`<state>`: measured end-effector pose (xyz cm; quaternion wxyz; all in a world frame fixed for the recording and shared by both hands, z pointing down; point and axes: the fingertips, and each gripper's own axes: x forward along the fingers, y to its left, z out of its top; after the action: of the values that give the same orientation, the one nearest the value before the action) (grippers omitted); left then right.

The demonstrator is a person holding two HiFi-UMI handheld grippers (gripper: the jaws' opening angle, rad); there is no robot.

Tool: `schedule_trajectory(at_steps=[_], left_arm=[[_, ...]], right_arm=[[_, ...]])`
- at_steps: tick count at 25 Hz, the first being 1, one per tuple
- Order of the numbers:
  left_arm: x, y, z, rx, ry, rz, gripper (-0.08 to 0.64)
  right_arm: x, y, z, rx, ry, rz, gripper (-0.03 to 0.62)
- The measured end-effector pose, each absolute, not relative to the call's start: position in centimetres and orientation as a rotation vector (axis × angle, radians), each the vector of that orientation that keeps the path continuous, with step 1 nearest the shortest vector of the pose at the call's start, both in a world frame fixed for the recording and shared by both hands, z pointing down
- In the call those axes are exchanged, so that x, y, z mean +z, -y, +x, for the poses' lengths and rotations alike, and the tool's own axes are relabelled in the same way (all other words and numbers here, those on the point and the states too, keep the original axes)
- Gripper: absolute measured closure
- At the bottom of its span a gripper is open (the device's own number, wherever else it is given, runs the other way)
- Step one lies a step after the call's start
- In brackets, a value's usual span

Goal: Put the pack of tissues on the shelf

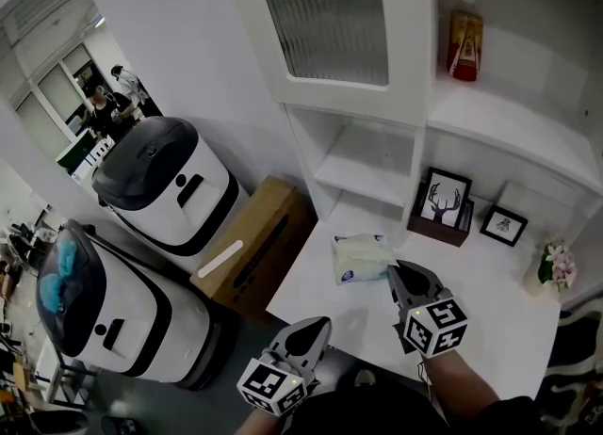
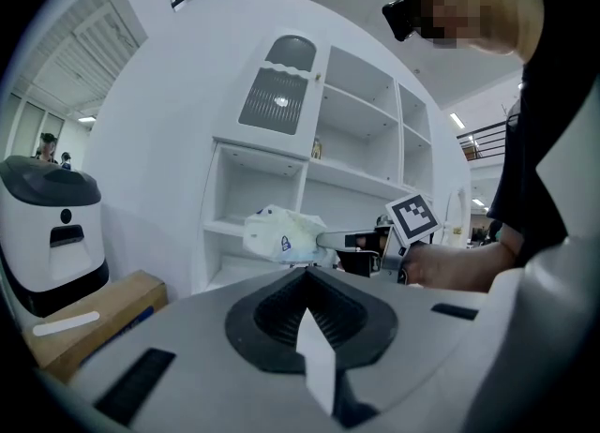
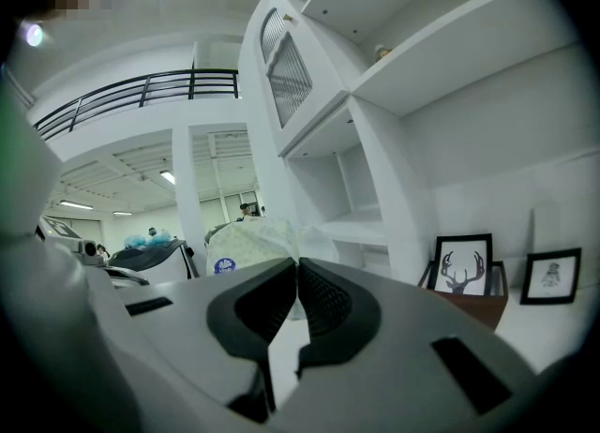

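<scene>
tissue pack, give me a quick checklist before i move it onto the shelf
1. Grip: the right gripper has its jaws closed on one edge of the tissue pack. ok
2. Pack lifted off the desk: the left gripper view shows it in the air. ok
3. Landing spot: the shelf board in the open compartment ahead looks bare. ok
4. Left gripper: jaws together, nothing in them, low and off to the side of the path. ok
5. Deer picture: it stands right of the compartment's partition, outside the way in. ok
6. Hold firmness: only an edge is pinched, so the pack may sag or slip. cannot tell
</scene>
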<state>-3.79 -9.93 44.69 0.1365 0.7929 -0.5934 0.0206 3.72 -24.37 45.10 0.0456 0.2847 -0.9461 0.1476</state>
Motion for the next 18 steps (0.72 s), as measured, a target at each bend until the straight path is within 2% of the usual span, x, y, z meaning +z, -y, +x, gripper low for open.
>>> schedule_trajectory(at_steps=[18], left_arm=[[44.5,13.8,-5.6,0.080,1.631,2.367,0.557]], right_arm=[[44.3,27.9,1.7,0.429,2.883,0.973,0.584]])
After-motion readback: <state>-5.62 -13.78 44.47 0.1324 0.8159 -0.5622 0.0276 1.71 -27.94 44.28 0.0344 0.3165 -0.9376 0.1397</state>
